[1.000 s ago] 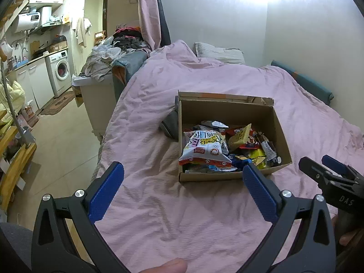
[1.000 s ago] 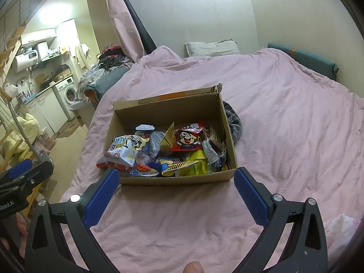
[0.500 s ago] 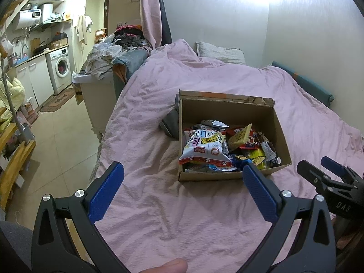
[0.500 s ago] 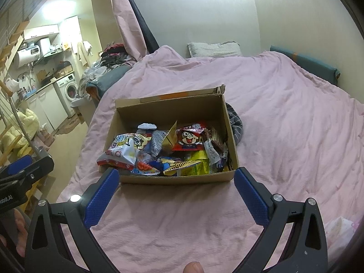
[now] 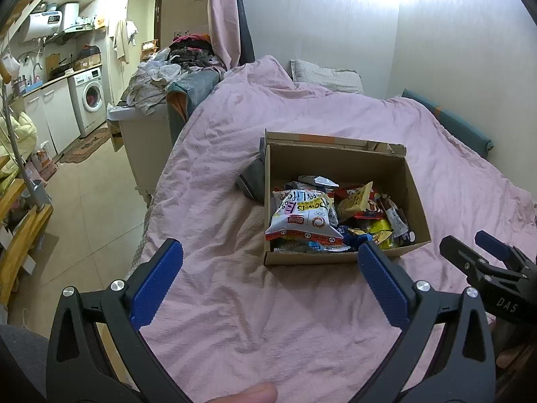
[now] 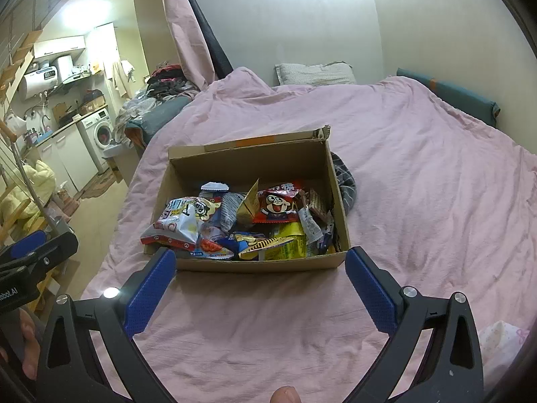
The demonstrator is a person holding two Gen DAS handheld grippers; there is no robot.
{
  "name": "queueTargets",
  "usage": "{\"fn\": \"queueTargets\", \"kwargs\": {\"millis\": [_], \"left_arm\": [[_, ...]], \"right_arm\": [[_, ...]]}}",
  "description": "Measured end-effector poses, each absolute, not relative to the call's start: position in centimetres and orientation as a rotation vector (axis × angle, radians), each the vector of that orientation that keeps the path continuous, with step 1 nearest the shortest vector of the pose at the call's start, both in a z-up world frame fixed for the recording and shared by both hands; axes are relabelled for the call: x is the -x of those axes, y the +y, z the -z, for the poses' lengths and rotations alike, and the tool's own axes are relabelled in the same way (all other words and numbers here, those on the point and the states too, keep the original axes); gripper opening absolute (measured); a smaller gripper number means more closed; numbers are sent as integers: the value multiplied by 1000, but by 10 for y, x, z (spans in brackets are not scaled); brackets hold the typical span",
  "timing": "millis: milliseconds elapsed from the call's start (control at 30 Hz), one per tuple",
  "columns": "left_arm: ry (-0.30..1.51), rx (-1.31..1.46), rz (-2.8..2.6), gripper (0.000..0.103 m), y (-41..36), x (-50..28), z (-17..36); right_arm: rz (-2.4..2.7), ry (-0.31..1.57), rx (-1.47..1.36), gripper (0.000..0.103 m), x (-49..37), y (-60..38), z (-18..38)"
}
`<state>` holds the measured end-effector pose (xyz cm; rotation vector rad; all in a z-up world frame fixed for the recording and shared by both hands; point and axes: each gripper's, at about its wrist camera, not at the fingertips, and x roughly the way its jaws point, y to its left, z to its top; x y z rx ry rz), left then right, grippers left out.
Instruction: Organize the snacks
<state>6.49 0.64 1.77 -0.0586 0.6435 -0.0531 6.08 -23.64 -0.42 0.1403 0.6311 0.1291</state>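
Snacks [image 6: 248, 221]: mixed packets heaped loose inside cardboard box [image 6: 255, 263], none seen on the bedding outside the box.
White puffed bag [image 5: 302, 216]: on top at box's left side, its edge hanging over the left wall.
Red cartoon packet [image 6: 278, 203]: mid-box, tilted against the pile; yellow packets [image 6: 288, 245] by the box's near wall.
Small wrappers: jammed on end along box's right wall, labels too small to read.
Cardboard box: open-topped, flaps torn, sits on pink bedcover [image 6: 419, 174].
Grey cloth [image 6: 345, 184]: tucked against one side wall of the box, partly under it.
Left gripper [image 5: 268, 288]: jaws spread wide, nothing between them, held on the near side of the box and above the cover, not touching it.
Right gripper [image 6: 260, 285]: jaws wide apart too, nothing held, hovers just short of box's near wall, centred on it.
Pale packet or cloth [image 6: 503, 336]: far near-right of the box at the frame edge, cannot tell which.
Progress: all visible snacks are in the box but unsorted, lying at all angles. Fits either a pile waiting to be sorted out of the box, or loose snacks already gathered into it. Pictures don't settle which.
Left to do: if tidy rows or groups are wanted, the whole pile is outstanding; if gathering was the goal, it looks done bar that unclear item.
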Motion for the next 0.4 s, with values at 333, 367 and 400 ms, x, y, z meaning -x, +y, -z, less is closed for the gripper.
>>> {"fn": "queueTargets", "kwargs": {"millis": [333, 367, 400], "left_arm": [[646, 66, 60, 103, 6, -64, -15], [648, 69, 61, 103, 5, -65, -15], [649, 72, 63, 103, 5, -65, -14]], "right_arm": [[-129, 631, -141, 103, -61, -236, 4], [-129, 631, -140, 103, -61, -236, 4], [-129, 631, -141, 103, -61, -236, 4]]}}
